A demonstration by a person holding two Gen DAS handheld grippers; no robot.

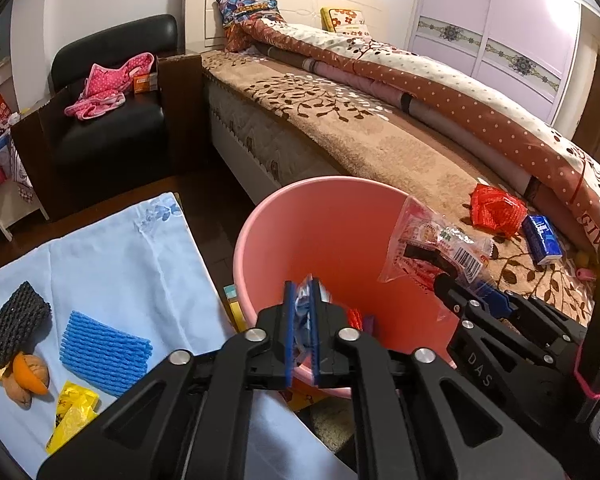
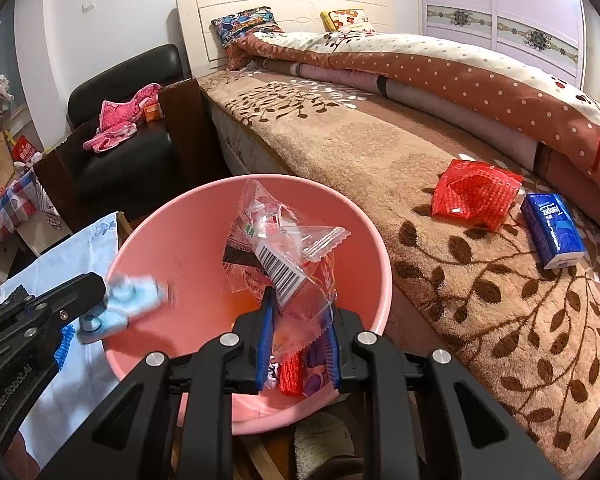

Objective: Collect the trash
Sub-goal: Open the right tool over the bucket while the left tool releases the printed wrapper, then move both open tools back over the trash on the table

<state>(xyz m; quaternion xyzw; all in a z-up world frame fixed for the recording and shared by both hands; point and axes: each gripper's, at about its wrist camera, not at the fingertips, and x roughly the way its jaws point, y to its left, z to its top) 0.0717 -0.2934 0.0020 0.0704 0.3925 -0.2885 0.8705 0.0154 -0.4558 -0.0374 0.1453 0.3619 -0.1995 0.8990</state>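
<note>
A pink bin (image 1: 260, 216) (image 2: 364, 220) stands between a cloth-covered table and the bed, with red and purple scraps at its bottom. My left gripper (image 1: 303, 292) (image 2: 100, 292) hangs over the bin's near left rim. Its jaws stand a little apart around a crumpled light-blue wrapper (image 1: 304, 304) (image 2: 136, 292), which is blurred and looks loose. My right gripper (image 2: 298, 308) (image 1: 452, 280) is over the bin's right side, shut on a clear plastic snack bag (image 2: 276, 248) (image 1: 432, 240) with a barcode, which sticks up above the bin.
On the pale blue cloth (image 1: 120, 260) lie a blue foam net (image 1: 104, 352), a black foam net (image 1: 16, 320), a yellow wrapper (image 1: 74, 408) and orange peel with walnuts (image 1: 24, 376). The bed holds a red net bag (image 2: 476, 196) and a blue tissue pack (image 2: 552, 232). A black armchair (image 1: 112, 120) stands behind.
</note>
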